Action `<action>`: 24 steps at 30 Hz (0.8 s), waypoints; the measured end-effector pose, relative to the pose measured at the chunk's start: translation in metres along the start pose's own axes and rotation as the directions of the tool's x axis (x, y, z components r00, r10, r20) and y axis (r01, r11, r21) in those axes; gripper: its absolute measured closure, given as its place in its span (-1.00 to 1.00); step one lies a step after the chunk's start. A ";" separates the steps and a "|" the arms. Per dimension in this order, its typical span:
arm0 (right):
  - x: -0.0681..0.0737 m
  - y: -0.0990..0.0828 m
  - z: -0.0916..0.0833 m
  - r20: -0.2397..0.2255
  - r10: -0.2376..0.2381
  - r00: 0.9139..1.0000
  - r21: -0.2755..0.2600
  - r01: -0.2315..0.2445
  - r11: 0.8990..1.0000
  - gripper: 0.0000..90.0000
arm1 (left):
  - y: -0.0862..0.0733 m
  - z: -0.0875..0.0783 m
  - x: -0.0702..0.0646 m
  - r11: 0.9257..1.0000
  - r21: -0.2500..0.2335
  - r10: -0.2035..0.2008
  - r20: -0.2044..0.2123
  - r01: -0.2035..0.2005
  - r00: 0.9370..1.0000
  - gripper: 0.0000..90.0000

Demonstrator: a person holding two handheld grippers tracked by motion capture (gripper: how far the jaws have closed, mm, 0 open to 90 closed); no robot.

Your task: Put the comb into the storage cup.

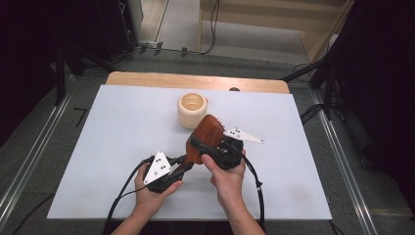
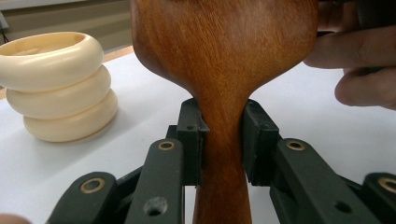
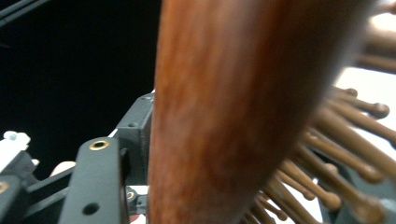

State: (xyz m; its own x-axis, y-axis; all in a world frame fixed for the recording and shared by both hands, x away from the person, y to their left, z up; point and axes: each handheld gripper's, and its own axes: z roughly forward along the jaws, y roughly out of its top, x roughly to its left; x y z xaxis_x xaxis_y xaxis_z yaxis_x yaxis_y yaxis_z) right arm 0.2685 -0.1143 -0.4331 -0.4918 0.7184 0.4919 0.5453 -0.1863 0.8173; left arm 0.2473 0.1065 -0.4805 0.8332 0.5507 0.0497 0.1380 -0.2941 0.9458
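A wooden hairbrush (image 1: 203,134) with wooden bristles hangs tilted above the white table (image 1: 112,147). My left gripper (image 1: 183,164) is shut on its narrow handle; in the left gripper view both pads (image 2: 192,140) press the neck of the hairbrush (image 2: 224,56). My right gripper (image 1: 198,144) reaches across the brush head from the right. In the right gripper view one pad (image 3: 136,135) lies against the smooth back of the hairbrush (image 3: 219,116) and the other jaw sits at the bristle tips.
A cream ribbed cup (image 1: 192,110), like three stacked rings, stands upright just beyond the brush, left of it in the left gripper view (image 2: 58,84). The table's wooden far edge (image 1: 195,81) shows behind it. Cables trail back from both grippers.
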 end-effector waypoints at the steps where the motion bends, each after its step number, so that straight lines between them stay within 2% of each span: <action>1: 0.000 0.000 0.000 -0.012 0.005 1.000 0.003 -0.005 1.000 -0.07 | -0.001 0.001 0.001 1.000 -0.006 -0.008 0.004 0.008 1.000 0.60; 4: -0.002 0.001 0.001 -0.044 0.023 0.999 0.011 -0.023 1.000 0.03 | -0.002 0.002 0.003 1.000 -0.015 -0.024 0.024 0.024 0.999 0.59; 5: -0.002 0.001 0.001 -0.060 0.024 0.998 0.015 -0.023 1.000 0.06 | -0.003 0.002 0.005 0.999 -0.017 -0.034 0.038 0.035 0.999 0.56; 6: -0.001 0.001 0.001 -0.062 0.007 0.998 0.012 -0.006 1.000 0.08 | -0.003 0.002 0.005 0.999 -0.017 -0.034 0.038 0.035 0.999 0.47; 7: -0.001 0.001 0.001 -0.062 0.007 0.998 0.012 -0.006 1.000 0.08 | -0.002 0.001 0.006 0.999 -0.023 -0.039 0.039 0.040 0.998 0.47; 8: 0.000 0.001 0.001 -0.052 -0.013 0.999 0.011 0.013 1.000 0.09 | -0.002 0.000 0.007 0.998 -0.033 -0.052 0.046 0.054 0.998 0.33; 9: -0.001 0.003 0.001 -0.057 -0.034 0.998 0.010 0.035 0.999 0.10 | -0.002 -0.002 0.009 0.997 -0.037 -0.066 0.049 0.068 0.997 -0.03; 10: -0.001 0.003 0.001 -0.057 -0.034 0.998 0.010 0.035 0.999 0.10 | -0.001 -0.003 0.011 0.996 -0.034 -0.081 0.048 0.082 0.996 -0.03; 11: -0.001 0.004 0.000 -0.065 -0.038 0.997 0.008 0.038 0.999 0.10 | -0.001 -0.003 0.012 0.995 -0.029 -0.099 0.046 0.100 0.994 -0.23; 12: -0.001 0.005 -0.001 -0.058 -0.057 0.997 0.005 0.057 0.998 0.10 | -0.001 -0.003 0.015 0.992 -0.026 -0.120 0.049 0.121 0.992 -0.63; 13: -0.001 0.007 -0.002 -0.059 -0.068 0.996 0.002 0.068 0.998 0.10 | -0.003 -0.006 0.019 0.989 -0.017 -0.149 0.044 0.149 0.988 -0.74; 15: 0.000 0.010 -0.004 -0.061 -0.090 0.994 -0.001 0.091 0.996 0.11 | -0.004 -0.008 0.021 0.987 -0.026 -0.158 0.039 0.159 0.987 -0.87; 16: 0.000 0.010 -0.004 -0.061 -0.090 0.994 -0.001 0.091 0.996 0.11 | -0.005 -0.010 0.022 0.986 -0.027 -0.163 0.033 0.164 0.986 -0.87; 17: 0.001 0.012 -0.006 -0.057 -0.118 0.991 -0.006 0.118 0.993 0.11 | -0.006 -0.014 0.026 0.984 -0.025 -0.176 0.034 0.177 0.984 -1.00; 21: 0.001 0.015 -0.009 -0.033 -0.143 0.989 -0.023 0.142 0.990 0.11 | -0.011 -0.024 0.031 0.982 -0.041 -0.186 0.016 0.187 0.982 -1.00; 24: -0.002 0.018 -0.011 -0.037 -0.153 0.988 -0.037 0.151 0.988 0.11 | -0.017 -0.033 0.036 0.980 -0.041 -0.197 -0.010 0.196 0.980 -1.00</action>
State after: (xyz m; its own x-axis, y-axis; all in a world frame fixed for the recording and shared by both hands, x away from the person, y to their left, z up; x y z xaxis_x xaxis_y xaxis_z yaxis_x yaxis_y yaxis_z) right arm 0.2717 -0.1268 -0.4164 -0.5941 0.7132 0.3720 0.4389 -0.1002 0.8929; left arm 0.2569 0.1568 -0.4846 0.7841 0.6059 -0.1344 0.2771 -0.1481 0.9494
